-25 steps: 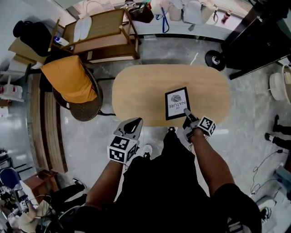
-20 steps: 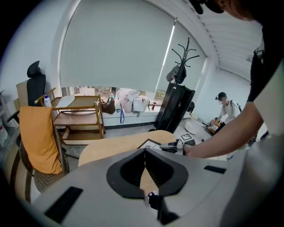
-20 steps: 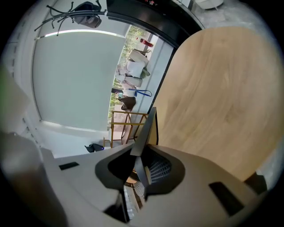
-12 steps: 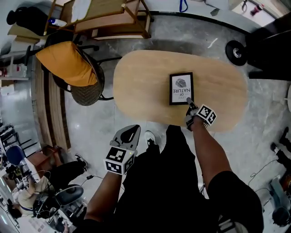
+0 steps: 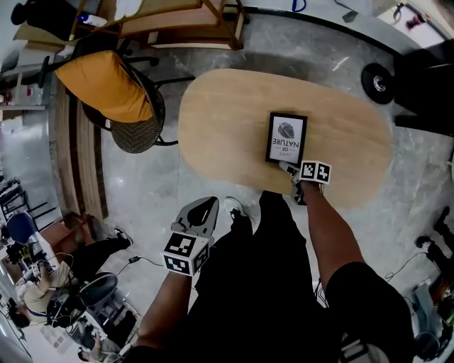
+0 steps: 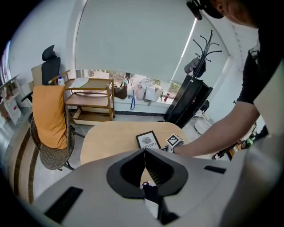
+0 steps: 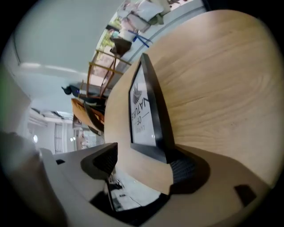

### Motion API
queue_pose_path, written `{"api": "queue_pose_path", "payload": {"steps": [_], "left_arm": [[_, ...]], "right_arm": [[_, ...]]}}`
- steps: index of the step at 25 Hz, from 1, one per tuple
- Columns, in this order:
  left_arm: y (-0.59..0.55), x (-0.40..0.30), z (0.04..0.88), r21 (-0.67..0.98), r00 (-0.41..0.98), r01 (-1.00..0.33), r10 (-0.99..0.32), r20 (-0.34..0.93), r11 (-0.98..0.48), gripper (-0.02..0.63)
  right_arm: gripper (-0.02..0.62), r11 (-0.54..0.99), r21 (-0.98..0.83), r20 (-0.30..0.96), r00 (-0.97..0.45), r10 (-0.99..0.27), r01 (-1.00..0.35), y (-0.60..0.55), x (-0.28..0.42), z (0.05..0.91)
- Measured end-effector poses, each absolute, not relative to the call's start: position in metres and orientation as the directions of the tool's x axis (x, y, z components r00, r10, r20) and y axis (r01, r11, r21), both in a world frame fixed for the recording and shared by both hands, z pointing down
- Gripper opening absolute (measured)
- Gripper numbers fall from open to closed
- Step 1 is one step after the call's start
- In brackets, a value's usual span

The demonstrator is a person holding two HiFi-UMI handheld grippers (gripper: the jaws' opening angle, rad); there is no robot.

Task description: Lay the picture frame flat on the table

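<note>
The black picture frame with a white print lies face up on the oval wooden table, toward its right half; it also shows small in the left gripper view. My right gripper sits at the frame's near edge. Its jaws are opening: in the right gripper view the frame's corner lies between them against the right-hand pad, while the other pad stands well apart. My left gripper hangs over the floor left of my legs, its jaws shut on nothing.
A wicker chair draped in orange cloth stands left of the table, with a wooden shelf cart behind it. A black wheeled base is at the far right. A seated person is at the lower left.
The right gripper's jaws now stand wide apart at the frame's near edge, and its marker cube has turned. The left gripper has stayed over the floor. The frame has not moved on the table.
</note>
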State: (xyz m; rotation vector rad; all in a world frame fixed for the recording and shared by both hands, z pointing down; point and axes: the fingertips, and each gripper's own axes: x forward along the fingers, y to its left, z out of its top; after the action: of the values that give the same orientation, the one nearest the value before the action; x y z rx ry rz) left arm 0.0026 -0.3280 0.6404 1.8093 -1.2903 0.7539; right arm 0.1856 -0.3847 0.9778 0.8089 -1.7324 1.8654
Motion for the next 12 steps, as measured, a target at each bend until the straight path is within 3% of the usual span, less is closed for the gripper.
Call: {"api": "queue_pose_path", "payload": {"steps": [4,12], "left_arm": [[-0.322,0.007,0.640,0.258,0.313,-0.950,-0.487,0.815,-0.178,0.005],[-0.311,0.007,0.640,0.272,0.334,-0.942,-0.477,0.813,-0.195,0.005]], "right_arm": [[0.330,-0.021,-0.627,0.767,-0.623,0.154,-0.778,-0.360,0.188,0.992],[0.328,0.097,-0.443,0.875,-0.406,0.261,-0.891,-0.343,0.214,1.007]]}}
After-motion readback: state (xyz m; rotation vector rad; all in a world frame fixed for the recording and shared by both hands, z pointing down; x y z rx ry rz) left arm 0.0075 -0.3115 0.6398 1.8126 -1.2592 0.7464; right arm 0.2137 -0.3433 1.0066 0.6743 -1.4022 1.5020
